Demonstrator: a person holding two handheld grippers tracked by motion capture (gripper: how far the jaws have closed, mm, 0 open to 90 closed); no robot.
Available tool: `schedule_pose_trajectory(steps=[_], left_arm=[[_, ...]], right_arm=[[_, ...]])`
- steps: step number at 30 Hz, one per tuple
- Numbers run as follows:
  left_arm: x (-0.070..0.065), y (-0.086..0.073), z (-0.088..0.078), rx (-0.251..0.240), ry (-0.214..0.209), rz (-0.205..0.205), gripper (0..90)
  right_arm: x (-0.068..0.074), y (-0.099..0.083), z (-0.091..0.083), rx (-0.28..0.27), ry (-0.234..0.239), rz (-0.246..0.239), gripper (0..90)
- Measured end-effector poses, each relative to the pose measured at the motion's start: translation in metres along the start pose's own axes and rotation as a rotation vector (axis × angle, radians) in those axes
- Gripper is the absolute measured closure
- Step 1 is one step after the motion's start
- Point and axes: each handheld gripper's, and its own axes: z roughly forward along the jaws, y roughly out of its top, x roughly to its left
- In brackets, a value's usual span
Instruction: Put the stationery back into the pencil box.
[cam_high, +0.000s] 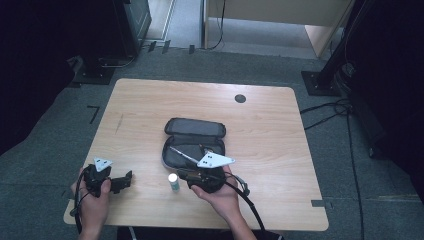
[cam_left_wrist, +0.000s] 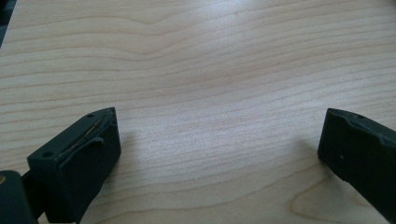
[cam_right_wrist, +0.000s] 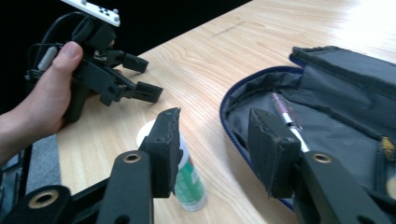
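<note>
Small white tube with green label (cam_right_wrist: 189, 179) stands upright at lower centre of the right gripper view, on the wooden table (cam_high: 150, 105), just left of the open dark pencil case (cam_high: 194, 142); in the high view the same tube (cam_high: 173, 182) sits at lower centre, between the two hands; looks light and rigid, probably smooth plastic and a little slippery, likely to tip if nudged near the cap; best taken across the round body, low down, pads square to it. Right gripper (cam_right_wrist: 215, 144) hovers above and beside it, jaws partly apart with nothing between them, left jaw covering part of the tube. Pen (cam_right_wrist: 287, 116) lies inside the case, lower end hidden behind the right jaw; small brownish item at far right edge too cropped to identify; label print unreadable. Left gripper (cam_left_wrist: 219, 144) rests low over bare wood, jaws wide and empty; seen also at upper left of the right gripper view, held in a hand (cam_right_wrist: 44, 100).
</note>
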Motion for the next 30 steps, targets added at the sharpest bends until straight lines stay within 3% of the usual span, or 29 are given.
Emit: schedule_pose_trajectory(steps=[7, 14, 17, 30], left_arm=[[0.000, 0.000, 0.000, 0.000, 0.000, 0.000, 0.0], [0.000, 0.000, 0.000, 0.000, 0.000, 0.000, 0.0], [0.000, 0.000, 0.000, 0.000, 0.000, 0.000, 0.0], [0.000, 0.000, 0.000, 0.000, 0.000, 0.000, 0.0]], right_arm=[[0.007, -0.002, 0.000, -0.029, 0.029, 0.003, 51.4], [0.014, -0.003, 0.005, -0.025, 0.066, -0.020, 41.1], [0.016, -0.005, 0.009, -0.020, 0.069, -0.034, 40.8], [0.021, -0.013, 0.024, 0.019, 0.030, -0.078, 46.8]])
